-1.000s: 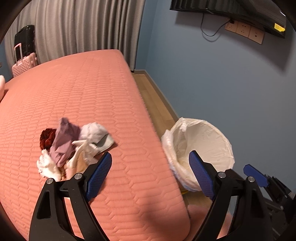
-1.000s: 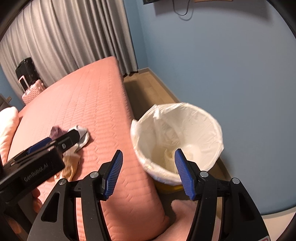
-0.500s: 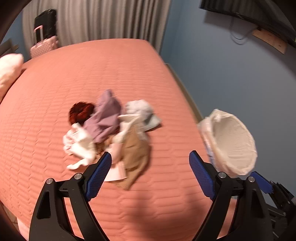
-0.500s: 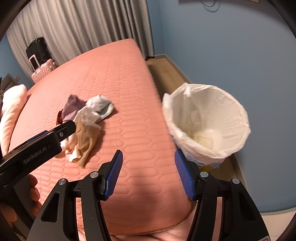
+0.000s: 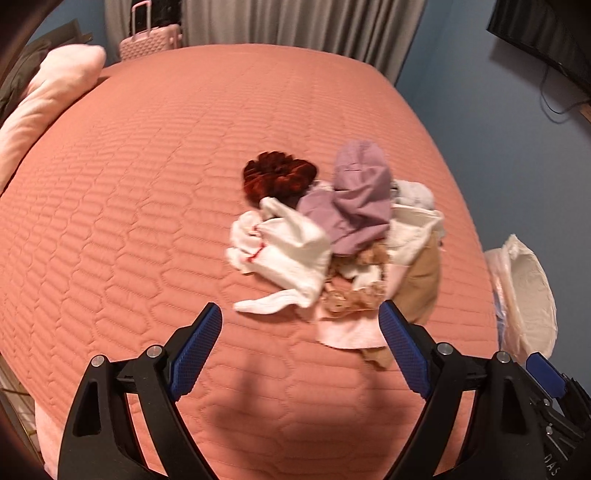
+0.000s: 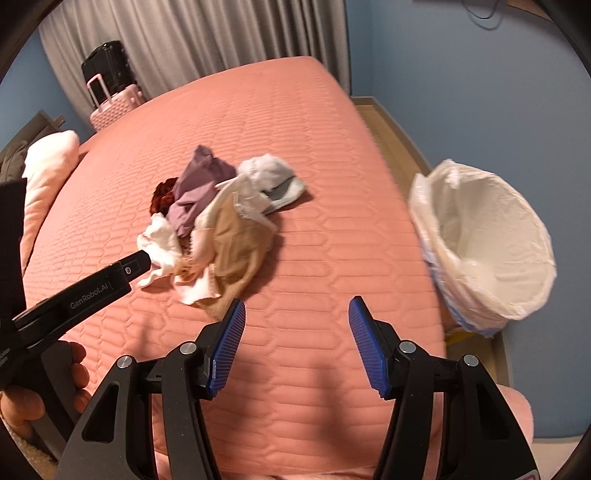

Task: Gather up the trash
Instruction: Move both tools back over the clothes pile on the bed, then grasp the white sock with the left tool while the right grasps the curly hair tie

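Observation:
A pile of crumpled cloth and paper scraps (image 5: 332, 251) lies on the pink quilted bed (image 5: 147, 184): white, purple, tan pieces and a dark red one (image 5: 277, 177). My left gripper (image 5: 299, 347) is open and empty, just short of the pile's near edge. My right gripper (image 6: 295, 343) is open and empty above the bed, right of the pile (image 6: 218, 225). A bin lined with a white bag (image 6: 487, 243) stands beside the bed at the right; it also shows in the left wrist view (image 5: 524, 295).
A pale pink pillow (image 5: 48, 99) lies at the bed's left. A pink suitcase (image 6: 114, 99) and a black one (image 6: 107, 68) stand by grey curtains (image 6: 184, 33). A blue wall (image 6: 480, 92) and a strip of wood floor (image 6: 395, 136) run along the right.
Both grippers have swung left from the bin toward the pile. The pile now sits in front of the left gripper, and the bin has slid to the right edge of both views.

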`<state>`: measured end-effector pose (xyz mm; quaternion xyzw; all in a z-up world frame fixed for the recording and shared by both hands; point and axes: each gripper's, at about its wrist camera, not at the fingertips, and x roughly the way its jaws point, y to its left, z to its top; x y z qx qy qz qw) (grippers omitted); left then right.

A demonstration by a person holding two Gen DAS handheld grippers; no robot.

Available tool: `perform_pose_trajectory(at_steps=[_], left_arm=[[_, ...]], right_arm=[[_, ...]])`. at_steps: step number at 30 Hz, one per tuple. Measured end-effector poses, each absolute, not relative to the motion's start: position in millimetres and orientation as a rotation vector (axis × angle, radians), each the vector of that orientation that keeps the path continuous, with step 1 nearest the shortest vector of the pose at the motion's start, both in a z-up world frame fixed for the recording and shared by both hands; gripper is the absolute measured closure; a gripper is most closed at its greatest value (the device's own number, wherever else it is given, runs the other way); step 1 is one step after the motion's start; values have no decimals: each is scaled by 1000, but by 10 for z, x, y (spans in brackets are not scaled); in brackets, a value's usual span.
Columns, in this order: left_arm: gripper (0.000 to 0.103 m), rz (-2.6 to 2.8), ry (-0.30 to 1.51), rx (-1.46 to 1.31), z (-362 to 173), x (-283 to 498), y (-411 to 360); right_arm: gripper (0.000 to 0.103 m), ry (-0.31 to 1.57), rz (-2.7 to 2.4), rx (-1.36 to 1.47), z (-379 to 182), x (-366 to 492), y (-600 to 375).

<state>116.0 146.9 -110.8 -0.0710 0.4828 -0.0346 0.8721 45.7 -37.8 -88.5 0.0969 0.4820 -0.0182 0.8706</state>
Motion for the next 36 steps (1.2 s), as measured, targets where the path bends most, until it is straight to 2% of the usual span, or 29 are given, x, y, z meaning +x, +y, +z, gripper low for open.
perform_pose_trajectory(at_steps=[14,25,30,33,34,36], left_arm=[[21,-33,1064,-213,-1357,1305,1914],[22,-118,1067,-279,-1366,1648,1770],[41,-166,1090,-277,-1419,1837,1598],[65,-203,1105,-274,-1468,1853,1558],[81,-219,1116,-282,-1485,1860,1555],[88,-226,1131,-303,-1514,1859,1597]], right_arm=[[46,1061,45,188,-1084,878,117],[47,1082,53,193,-1150,1094,206],[47,1084,54,195,-1173,1181,201],[50,1088,64,196,-1184,1225,208],[54,1088,70,194,-1184,1237,220],[58,1090,84,191,-1180,1274,250]])
